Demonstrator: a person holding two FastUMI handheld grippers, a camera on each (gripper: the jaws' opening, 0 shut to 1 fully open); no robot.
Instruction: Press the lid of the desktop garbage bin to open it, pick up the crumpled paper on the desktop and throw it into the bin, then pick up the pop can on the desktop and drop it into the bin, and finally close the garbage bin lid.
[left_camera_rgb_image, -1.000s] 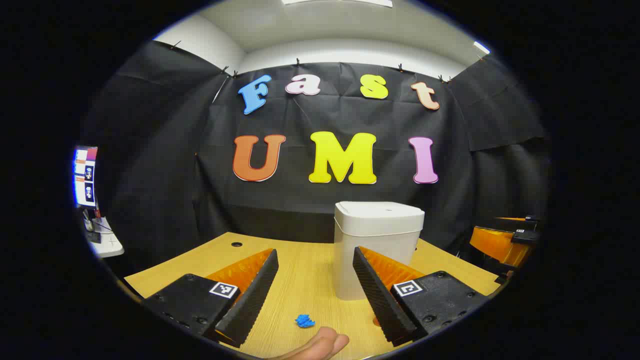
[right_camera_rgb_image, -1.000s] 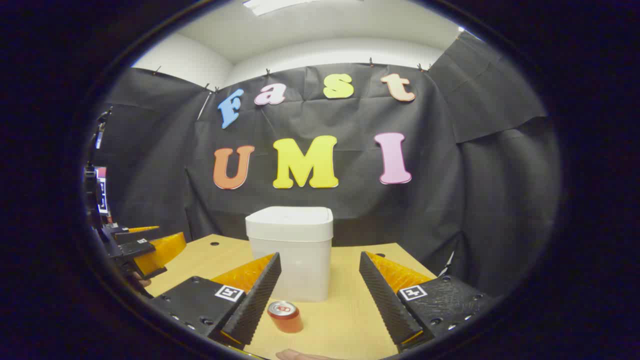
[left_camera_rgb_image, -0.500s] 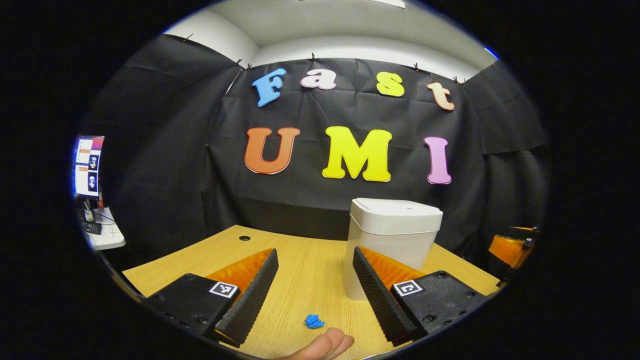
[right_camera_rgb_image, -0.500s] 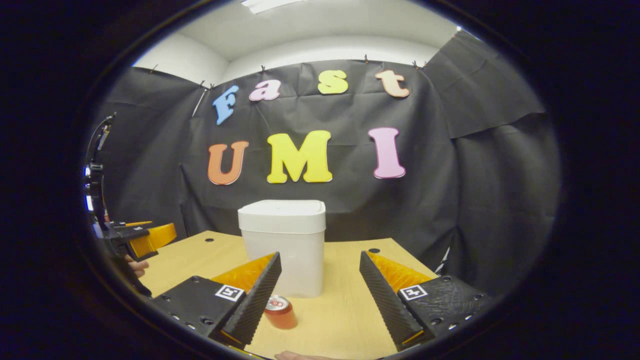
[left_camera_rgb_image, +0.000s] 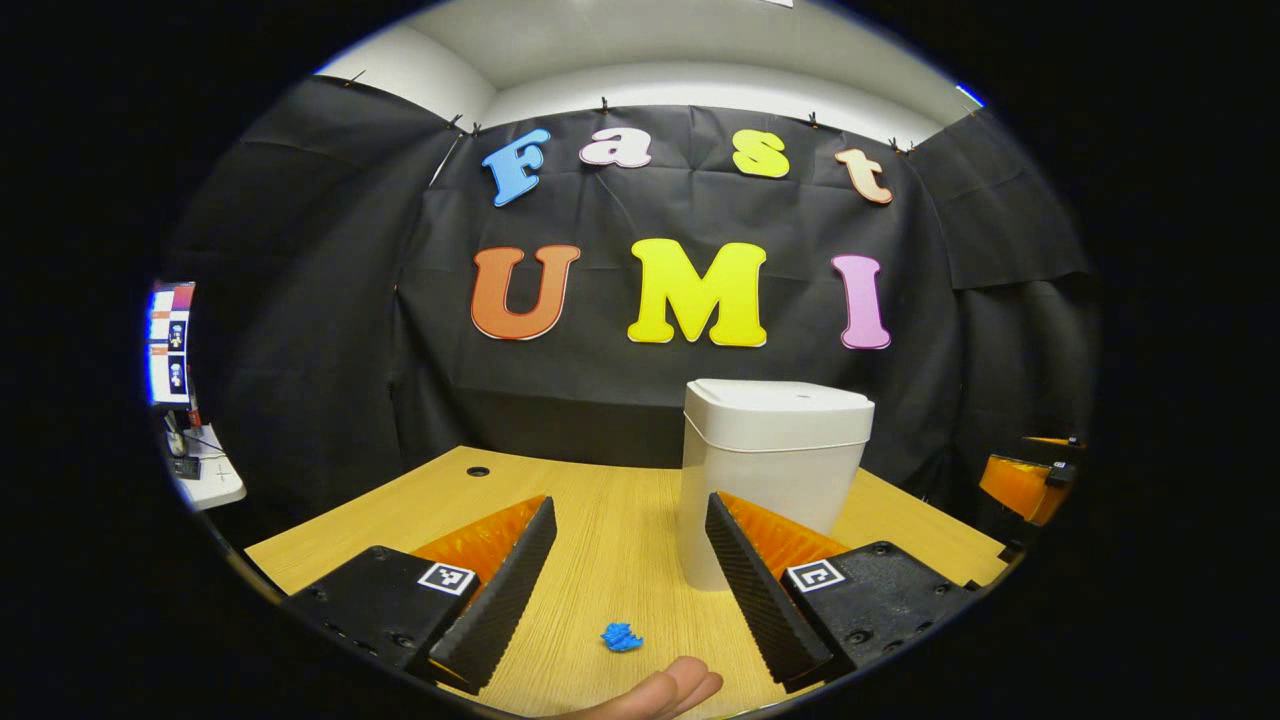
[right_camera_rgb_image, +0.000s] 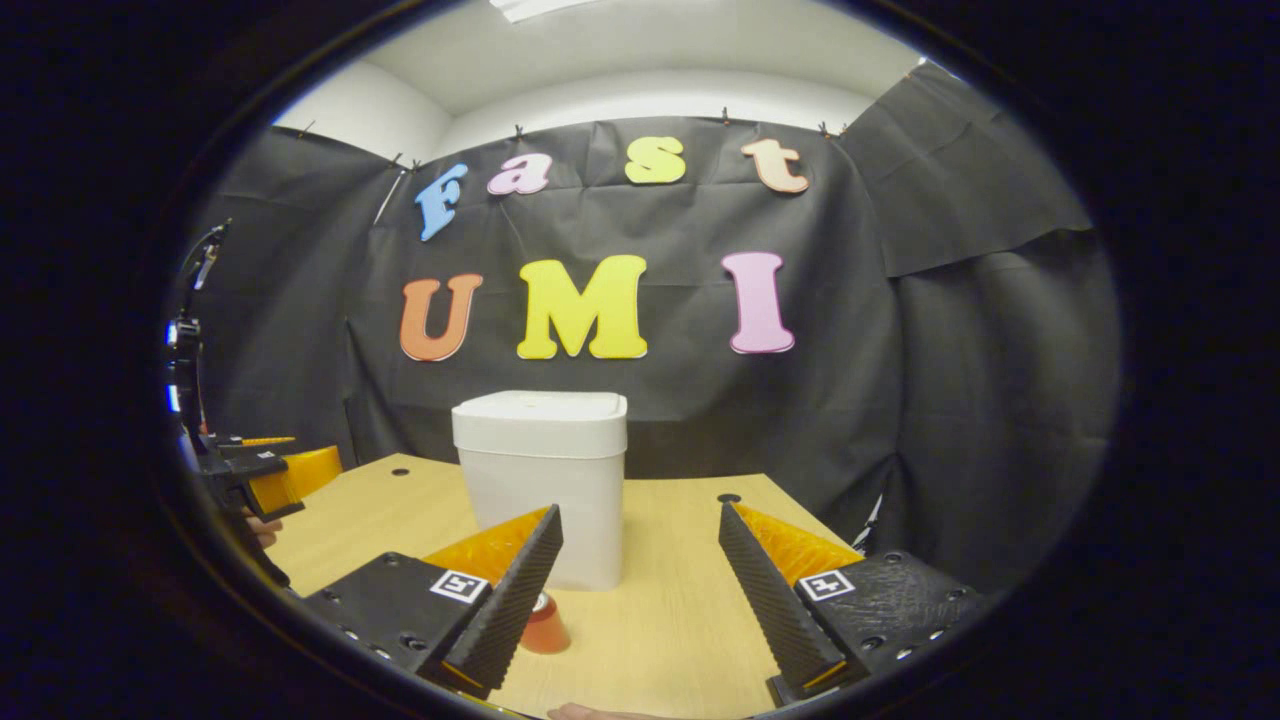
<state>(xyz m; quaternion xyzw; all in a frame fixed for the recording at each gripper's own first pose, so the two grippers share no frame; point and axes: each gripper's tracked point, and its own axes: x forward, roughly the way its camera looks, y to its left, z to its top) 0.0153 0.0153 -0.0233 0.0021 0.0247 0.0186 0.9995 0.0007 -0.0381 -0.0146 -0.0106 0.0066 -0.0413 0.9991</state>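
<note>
Since the earlier frame, the left gripper view has the bin (left_camera_rgb_image: 775, 470) higher and nearer, lid closed; the left gripper (left_camera_rgb_image: 628, 585) hangs spread and empty over the desk (left_camera_rgb_image: 590, 510), paper (left_camera_rgb_image: 621, 637) between its fingers, apparently staged for pickup. Right gripper view: the right gripper (right_camera_rgb_image: 640, 590) is likewise spread and empty, the can (right_camera_rgb_image: 545, 625) now partly behind its left finger, bin just beyond, lid unpressed.

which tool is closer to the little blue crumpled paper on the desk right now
Left. The blue crumpled paper lies on the wooden desk just ahead of the open left tool, between its fingers. The right tool sits open off to the far side, over the red pop can.
</note>
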